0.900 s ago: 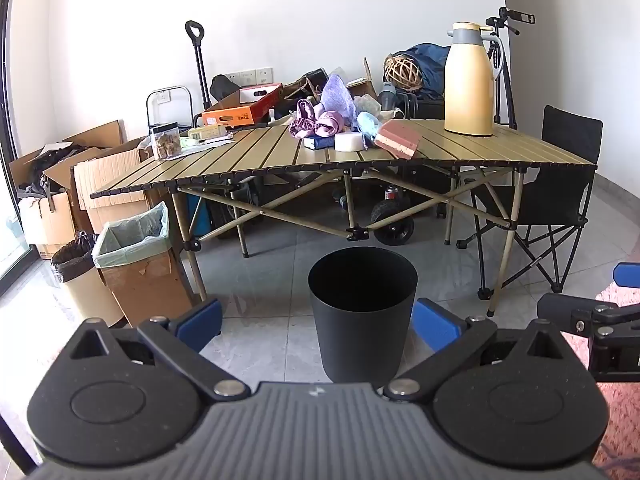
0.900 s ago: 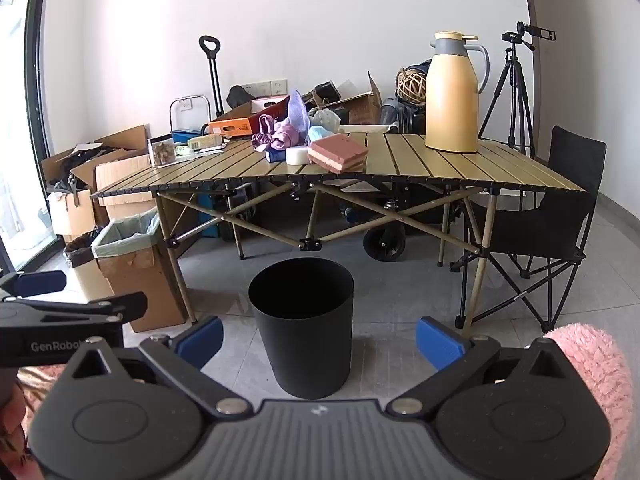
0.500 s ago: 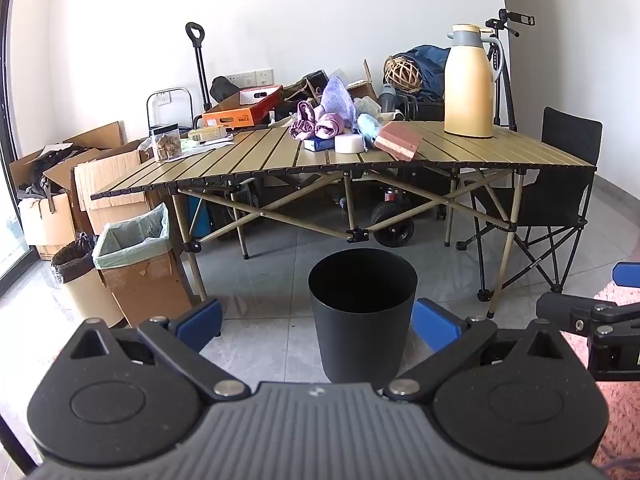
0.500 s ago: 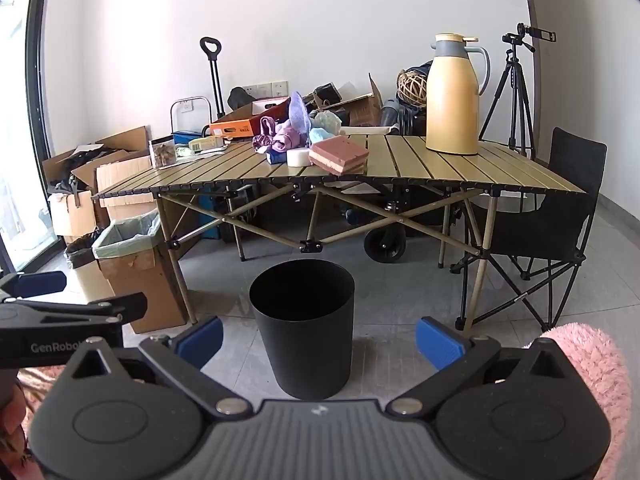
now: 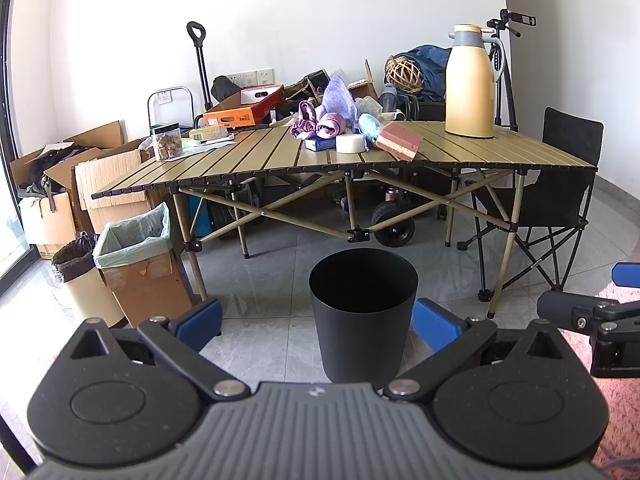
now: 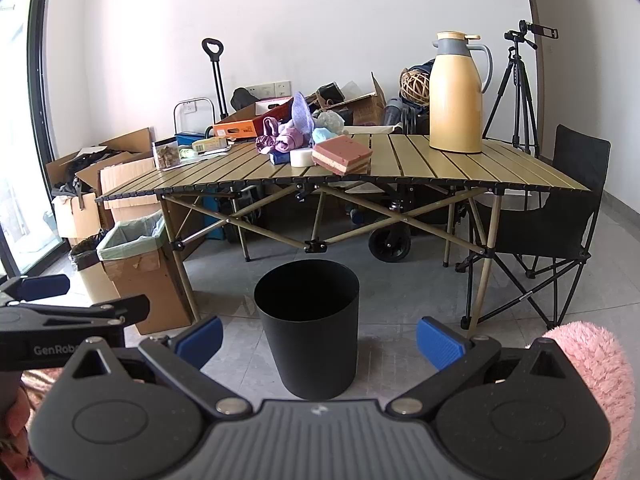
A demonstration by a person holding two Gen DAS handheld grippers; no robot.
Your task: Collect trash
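1. The left gripper (image 5: 316,322), at the bottom of its frame, has its blue-padded jaws wide apart with nothing between them.
2. The right gripper (image 6: 319,336) likewise stands spread and empty.
3. A round black plastic trash bin (image 5: 363,316) stands on the grey tiled floor, frame centre.
4. Behind it, a slatted tan folding table (image 5: 256,156) carries a heap of purple and blue crumpled scraps (image 5: 332,118).

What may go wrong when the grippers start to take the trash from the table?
The pile lies far back on the table, past the black bin, so a reach may knock the bin. Both the left gripper and the right gripper are open and close together; they may collide.
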